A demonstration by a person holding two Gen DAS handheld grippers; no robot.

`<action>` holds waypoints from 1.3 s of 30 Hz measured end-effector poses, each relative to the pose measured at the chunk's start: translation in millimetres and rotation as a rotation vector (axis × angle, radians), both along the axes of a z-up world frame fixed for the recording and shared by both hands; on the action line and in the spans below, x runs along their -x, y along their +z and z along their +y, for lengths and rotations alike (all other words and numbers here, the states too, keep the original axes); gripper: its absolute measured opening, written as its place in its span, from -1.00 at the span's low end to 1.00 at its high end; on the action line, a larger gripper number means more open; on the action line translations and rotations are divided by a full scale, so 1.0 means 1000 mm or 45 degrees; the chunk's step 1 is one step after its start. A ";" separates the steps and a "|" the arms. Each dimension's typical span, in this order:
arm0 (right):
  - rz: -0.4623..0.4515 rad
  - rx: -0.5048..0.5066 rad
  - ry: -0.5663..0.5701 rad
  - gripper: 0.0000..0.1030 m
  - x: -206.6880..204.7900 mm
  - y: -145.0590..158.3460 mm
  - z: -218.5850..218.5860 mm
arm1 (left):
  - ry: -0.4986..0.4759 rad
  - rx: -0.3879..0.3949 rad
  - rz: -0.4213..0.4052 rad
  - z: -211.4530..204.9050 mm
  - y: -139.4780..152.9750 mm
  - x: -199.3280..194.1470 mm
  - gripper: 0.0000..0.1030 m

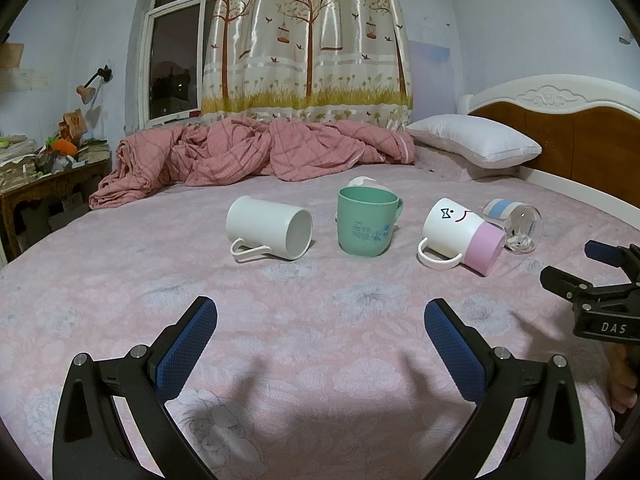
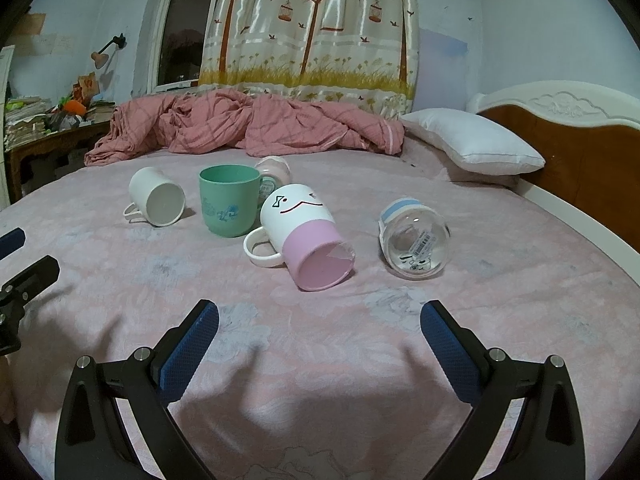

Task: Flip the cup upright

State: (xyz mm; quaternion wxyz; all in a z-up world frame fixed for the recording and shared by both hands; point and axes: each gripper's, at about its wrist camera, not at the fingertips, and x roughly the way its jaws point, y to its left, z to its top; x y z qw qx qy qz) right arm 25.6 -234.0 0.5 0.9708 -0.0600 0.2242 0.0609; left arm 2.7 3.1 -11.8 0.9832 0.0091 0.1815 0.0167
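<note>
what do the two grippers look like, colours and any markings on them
Both the left gripper and the right gripper have matte black angular frames, silver bolts and textured blue pads. In the left view, white "DAS" lettering marks the right gripper's body.

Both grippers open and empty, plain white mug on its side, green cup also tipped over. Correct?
Not quite. The green cup stands upright, mouth up, as the right wrist view shows. The rest holds: the left gripper and right gripper are open and empty, and the plain white mug lies on its side.
</note>
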 end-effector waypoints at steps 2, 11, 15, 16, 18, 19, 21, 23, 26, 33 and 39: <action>0.002 -0.001 0.001 0.98 0.000 -0.001 -0.001 | 0.006 0.007 0.002 -0.001 0.001 0.002 1.00; 0.003 0.007 0.002 0.98 0.005 0.004 0.001 | 0.010 0.013 0.000 -0.001 0.002 0.004 1.00; 0.002 0.005 0.001 0.98 0.008 0.005 0.001 | 0.010 0.010 -0.004 -0.001 0.002 0.004 1.00; 0.008 0.001 0.002 0.98 0.008 0.006 0.001 | 0.009 0.009 -0.004 -0.001 0.002 0.005 1.00; 0.023 -0.007 0.005 0.98 0.008 0.008 0.000 | 0.009 0.011 0.001 0.000 0.002 0.004 1.00; 0.027 -0.009 0.006 0.98 0.009 0.008 0.000 | 0.009 0.012 0.004 0.000 0.002 0.004 1.00; 0.035 -0.011 0.008 0.98 0.010 0.010 0.000 | 0.007 0.017 0.012 0.000 0.003 0.003 1.00; 0.037 -0.014 0.006 0.98 0.009 0.011 -0.001 | 0.007 0.023 0.019 0.001 0.005 0.004 1.00; 0.034 -0.028 -0.002 0.98 0.009 0.013 -0.002 | 0.008 0.028 0.023 0.002 0.007 0.004 1.00; 0.141 -0.110 0.034 0.98 -0.004 0.030 -0.009 | 0.007 0.029 0.024 0.003 0.008 0.005 1.00; 0.301 -0.061 0.131 0.98 -0.045 0.052 0.001 | 0.008 0.039 0.055 0.003 0.009 0.000 1.00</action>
